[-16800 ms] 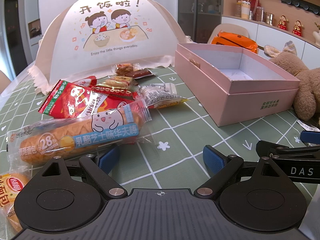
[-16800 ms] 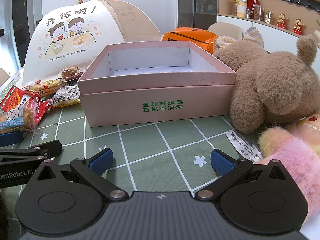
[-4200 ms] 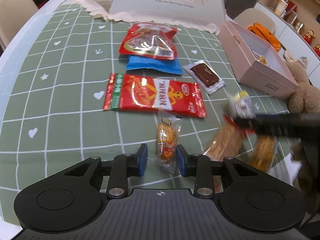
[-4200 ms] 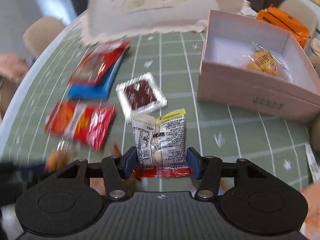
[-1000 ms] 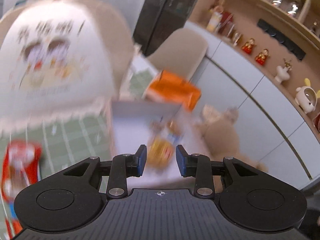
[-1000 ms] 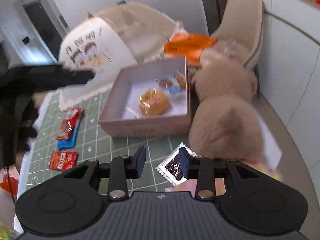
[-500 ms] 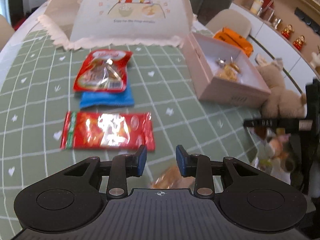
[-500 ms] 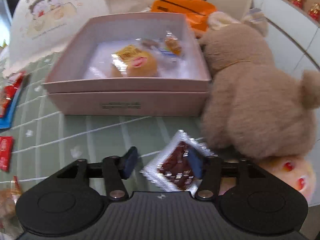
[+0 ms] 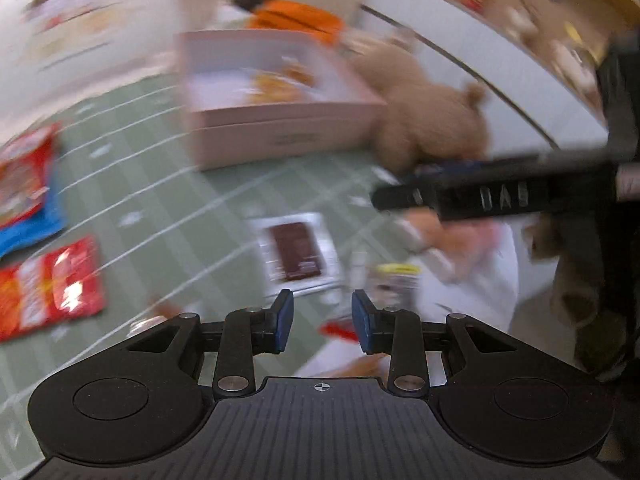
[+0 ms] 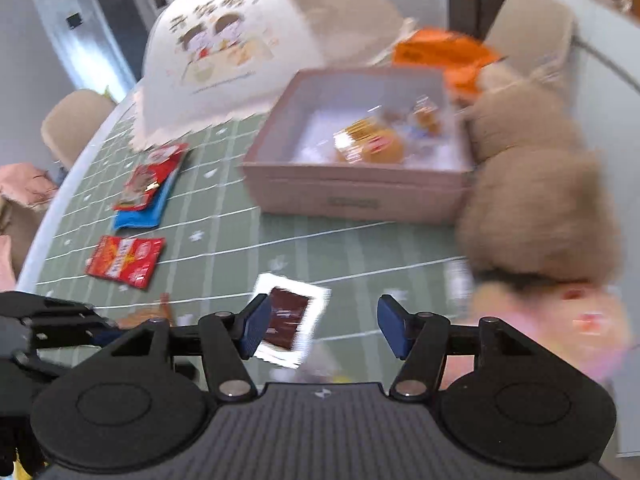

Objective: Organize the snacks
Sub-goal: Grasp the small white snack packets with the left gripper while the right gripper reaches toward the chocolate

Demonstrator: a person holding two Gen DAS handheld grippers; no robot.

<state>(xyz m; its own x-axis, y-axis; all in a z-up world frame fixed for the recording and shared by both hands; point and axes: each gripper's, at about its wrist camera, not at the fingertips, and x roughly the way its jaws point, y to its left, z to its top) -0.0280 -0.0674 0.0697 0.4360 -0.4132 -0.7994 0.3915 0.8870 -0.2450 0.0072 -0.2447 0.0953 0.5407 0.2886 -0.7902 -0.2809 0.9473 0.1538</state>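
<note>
The view from my left hand is blurred. A brown snack packet (image 9: 296,252) with a white rim lies flat on the green checked tablecloth, just ahead of my left gripper (image 9: 322,322), whose jaws stand a narrow gap apart with nothing between them. My right gripper (image 10: 322,326) is open and closing slightly; the brown packet (image 10: 288,320) lies on the cloth under its left finger (image 10: 256,328), and no pad presses on it. The pink box (image 10: 352,196) beyond holds a round yellow-wrapped bun (image 10: 372,146) and small snacks. The right gripper (image 9: 480,196) reaches in from the right.
Red packets (image 10: 126,260) (image 10: 154,178) and a blue one (image 10: 140,216) lie at the left. A brown teddy bear (image 10: 532,200) and a pink plush (image 10: 560,336) crowd the right. A white-and-yellow packet (image 9: 392,280) lies near the table edge. A food cover (image 10: 228,52) stands behind.
My right gripper opened and the brown packet left its jaws for the table. The left gripper swung right and down toward that packet, its jaws unchanged.
</note>
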